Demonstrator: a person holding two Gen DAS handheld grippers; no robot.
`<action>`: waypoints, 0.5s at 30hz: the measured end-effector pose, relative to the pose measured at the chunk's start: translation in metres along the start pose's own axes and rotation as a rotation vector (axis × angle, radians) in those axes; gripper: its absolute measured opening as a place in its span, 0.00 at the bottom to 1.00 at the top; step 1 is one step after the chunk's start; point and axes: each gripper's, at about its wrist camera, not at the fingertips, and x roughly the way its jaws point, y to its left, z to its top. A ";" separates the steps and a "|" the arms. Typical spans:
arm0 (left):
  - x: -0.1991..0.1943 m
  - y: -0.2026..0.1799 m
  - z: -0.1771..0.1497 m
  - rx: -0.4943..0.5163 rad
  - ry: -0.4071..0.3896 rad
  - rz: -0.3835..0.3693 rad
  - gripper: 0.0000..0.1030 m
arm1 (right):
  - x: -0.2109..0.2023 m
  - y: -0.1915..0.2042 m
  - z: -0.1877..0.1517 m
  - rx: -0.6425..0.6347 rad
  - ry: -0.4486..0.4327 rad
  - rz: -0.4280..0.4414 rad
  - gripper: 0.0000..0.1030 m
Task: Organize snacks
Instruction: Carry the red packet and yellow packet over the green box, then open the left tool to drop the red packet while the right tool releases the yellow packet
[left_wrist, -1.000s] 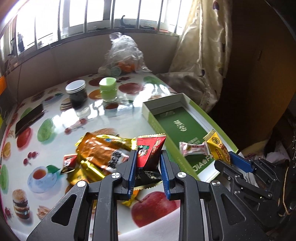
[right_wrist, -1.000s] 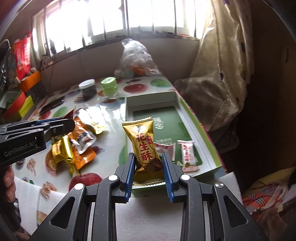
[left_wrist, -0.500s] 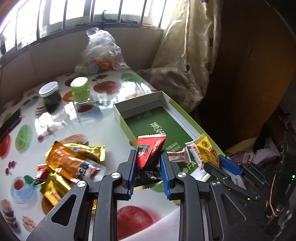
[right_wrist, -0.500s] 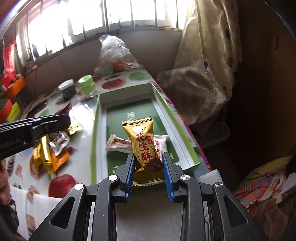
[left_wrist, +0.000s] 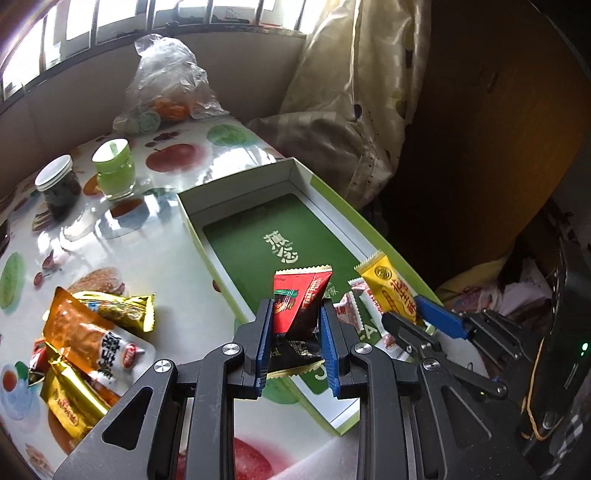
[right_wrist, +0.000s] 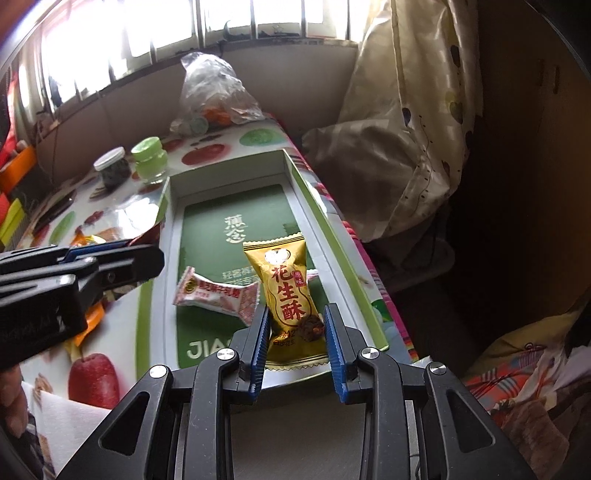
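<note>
My left gripper (left_wrist: 295, 308) is shut on a red snack packet (left_wrist: 300, 302) and holds it over the near left wall of the green box (left_wrist: 258, 173). My right gripper (right_wrist: 293, 314) is shut on a yellow peanut candy packet (right_wrist: 286, 288) and holds it over the near end of the same box (right_wrist: 295, 173). The yellow packet (left_wrist: 389, 286) and right gripper (left_wrist: 417, 321) also show in the left wrist view. A pink-and-white candy packet (right_wrist: 216, 295) lies inside the box. The left gripper (right_wrist: 96, 266) shows at the left of the right wrist view.
Several orange and gold snack packets (left_wrist: 88, 332) lie on the fruit-print table left of the box. A dark jar (left_wrist: 59, 184), a green jar (left_wrist: 112, 166) and a plastic bag (left_wrist: 166, 85) stand at the back. A curtain (left_wrist: 354, 110) hangs past the table's right edge.
Both grippers have moved right and forward with their packets. The left one has gone from over the snack pile to the box's edge, the right one further over the box's near end.
</note>
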 end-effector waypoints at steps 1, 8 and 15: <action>0.003 -0.001 0.000 0.002 0.007 -0.002 0.25 | 0.002 -0.001 0.000 0.001 0.003 -0.002 0.27; 0.014 -0.007 -0.001 0.015 0.030 -0.004 0.25 | 0.010 -0.005 0.005 -0.006 0.009 -0.021 0.28; 0.020 -0.007 0.001 0.019 0.037 0.002 0.26 | 0.014 -0.006 0.008 -0.018 0.002 -0.019 0.28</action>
